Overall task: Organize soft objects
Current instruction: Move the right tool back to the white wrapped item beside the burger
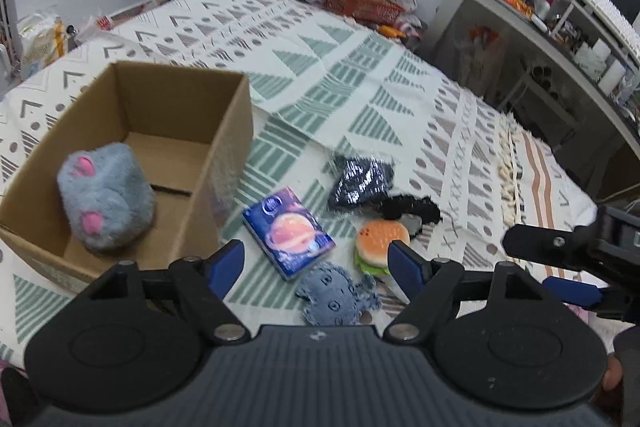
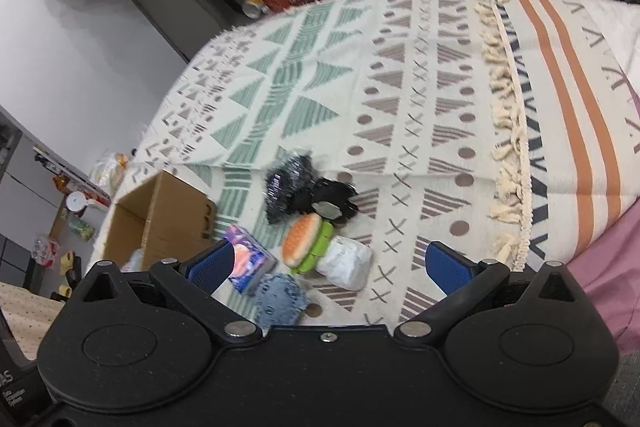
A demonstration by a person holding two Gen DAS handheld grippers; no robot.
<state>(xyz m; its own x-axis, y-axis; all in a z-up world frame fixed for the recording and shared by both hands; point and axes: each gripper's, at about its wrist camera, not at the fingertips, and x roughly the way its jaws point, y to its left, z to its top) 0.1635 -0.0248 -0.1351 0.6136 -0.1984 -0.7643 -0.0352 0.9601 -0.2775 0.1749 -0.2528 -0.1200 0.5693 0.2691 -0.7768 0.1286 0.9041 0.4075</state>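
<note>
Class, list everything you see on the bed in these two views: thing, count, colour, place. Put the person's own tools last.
cardboard box: one, brown, open, left on the blanket
plush toy: one, grey with pink paws, inside the box
tissue pack: one, purple-blue planet print, right of the box
burger toy: one, orange and green, beside the pack
knitted octopus: one, blue, nearest the left tool
sparkly pouch: one, black
fuzzy item: one, black
white bundle: one
left tool: open
right tool: open

Both wrist views look down, near; share toy pile (image 1: 340, 227), box (image 2: 160, 223).
</note>
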